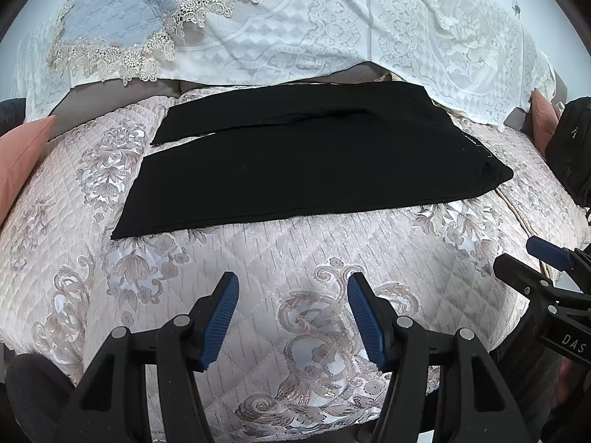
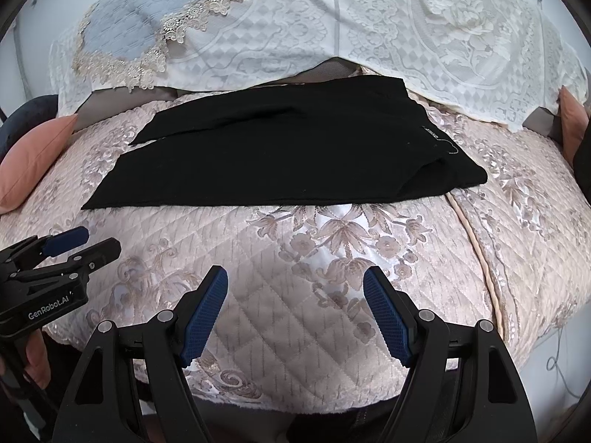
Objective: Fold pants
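Note:
Black pants [image 1: 295, 162] lie flat on a pink quilted seat cover [image 1: 258, 258], waist to the right, leg ends to the left; the two legs lie side by side with a narrow gap at the hems. They also show in the right wrist view [image 2: 273, 155]. My left gripper [image 1: 293, 284] is open and empty, above the cover in front of the pants. My right gripper [image 2: 295, 277] is open and empty, also short of the pants' near edge. Each gripper shows at the edge of the other's view: the right [image 1: 532, 258], the left [image 2: 92, 243].
A white lace cover [image 1: 369, 29] and a blue lace-edged cloth [image 1: 122, 11] hang on the backrest behind. Orange pillows [image 1: 18, 158] sit at both ends. A black bag [image 1: 572, 147] stands at the right end. A seam [image 2: 480, 251] divides the seat cushions.

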`<state>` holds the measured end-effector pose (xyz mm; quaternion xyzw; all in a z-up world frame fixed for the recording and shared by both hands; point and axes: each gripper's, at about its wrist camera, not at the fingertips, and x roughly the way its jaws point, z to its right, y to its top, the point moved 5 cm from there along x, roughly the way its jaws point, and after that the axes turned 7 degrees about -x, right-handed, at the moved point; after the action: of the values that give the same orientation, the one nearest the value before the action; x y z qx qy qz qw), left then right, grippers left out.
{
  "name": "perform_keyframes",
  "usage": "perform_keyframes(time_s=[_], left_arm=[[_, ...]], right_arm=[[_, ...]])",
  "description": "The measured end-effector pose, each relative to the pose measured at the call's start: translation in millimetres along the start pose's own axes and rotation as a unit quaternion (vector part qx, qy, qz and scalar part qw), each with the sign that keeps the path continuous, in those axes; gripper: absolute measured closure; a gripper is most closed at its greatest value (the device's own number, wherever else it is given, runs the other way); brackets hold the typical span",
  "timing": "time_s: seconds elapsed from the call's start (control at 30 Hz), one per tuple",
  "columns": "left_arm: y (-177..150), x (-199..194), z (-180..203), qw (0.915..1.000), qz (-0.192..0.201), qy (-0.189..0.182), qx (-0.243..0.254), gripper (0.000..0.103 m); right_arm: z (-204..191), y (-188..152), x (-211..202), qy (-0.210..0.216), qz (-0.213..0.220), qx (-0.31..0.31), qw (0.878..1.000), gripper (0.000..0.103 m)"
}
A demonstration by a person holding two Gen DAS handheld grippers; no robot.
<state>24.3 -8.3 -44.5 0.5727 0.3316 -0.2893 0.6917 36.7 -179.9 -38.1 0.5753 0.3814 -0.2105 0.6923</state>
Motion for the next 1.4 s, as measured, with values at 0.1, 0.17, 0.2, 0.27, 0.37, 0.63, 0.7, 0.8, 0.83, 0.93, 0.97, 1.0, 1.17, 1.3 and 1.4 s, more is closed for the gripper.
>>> perform_keyframes(time_s=[0.1,0.17,0.2,0.27,0.37,0.63,0.7,0.8,0.83,0.93,0.97,1.0,1.17,1.3,1.4], left_arm=[[-1.0,0.0,0.3,1.0000,0.000,0.000,0.000,0.039],[-1.4,-0.1,0.4,1.0000,0.000,-0.001,0.000,0.039],[-1.5,-0.2,0.4,1.0000,0.000,-0.001,0.000,0.039],[-1.0,-0.1,0.1,1.0000,0.000,0.000,0.000,0.039],[-1.6,0.3,0.4,1.0000,0.000,-0.001,0.000,0.039],[-0.8,-0.1,-0.7,1.0000,-0.002,-0.003,-0.003,0.039],[-1.0,-0.2,-0.6,1.0000,-0.002,-0.002,-0.004,0.039],[-1.7,-0.3,0.0,1.0000,-0.002,0.000,-0.003,0.039],[-0.9,-0.9,-1.0,1.0000,-0.002,-0.001,-0.003,0.039],[-1.5,-0.8,-0.8,1.0000,-0.003,-0.001,-0.003,0.039],[-1.3,-0.7,-1.1,1.0000,-0.002,-0.001,-0.003,0.039],[-1.3,-0.6,-1.1,1.0000,-0.002,-0.001,-0.003,0.039],[-2.3,0.6,-2.4,1.0000,-0.004,0.000,-0.003,0.039],[-2.2,3.8,-3.5,1.0000,-0.006,0.001,-0.003,0.039],[-2.4,5.3,-3.9,1.0000,-0.007,0.002,-0.003,0.039]], right_arm=[[-1.1,0.1,-0.1,0.001,0.000,-0.001,1.000,0.027],[-0.9,0.6,0.0,0.000,-0.001,-0.001,1.000,0.027],[-0.9,0.7,0.0,0.001,-0.001,-0.002,1.000,0.027],[-0.9,0.8,0.1,0.001,-0.001,-0.001,1.000,0.027],[-1.1,0.7,0.0,0.000,-0.001,-0.001,1.000,0.027],[-1.5,0.7,0.0,0.001,-0.002,-0.002,1.000,0.027],[-1.8,1.1,0.1,0.001,-0.002,-0.003,1.000,0.027],[-2.5,1.1,0.2,0.001,-0.002,-0.004,1.000,0.027],[-2.3,0.9,0.3,0.002,-0.002,-0.004,1.000,0.027],[-2.4,0.7,0.4,0.002,-0.002,-0.004,1.000,0.027],[-2.4,0.7,0.4,0.002,-0.002,-0.005,1.000,0.027],[-2.3,0.6,0.4,0.002,-0.002,-0.004,1.000,0.027],[-4.2,-0.2,2.6,0.003,-0.004,-0.005,1.000,0.027],[-4.4,-1.6,4.4,0.003,-0.006,-0.007,1.000,0.027],[-4.0,-1.8,5.6,0.004,-0.007,-0.007,1.000,0.027]])
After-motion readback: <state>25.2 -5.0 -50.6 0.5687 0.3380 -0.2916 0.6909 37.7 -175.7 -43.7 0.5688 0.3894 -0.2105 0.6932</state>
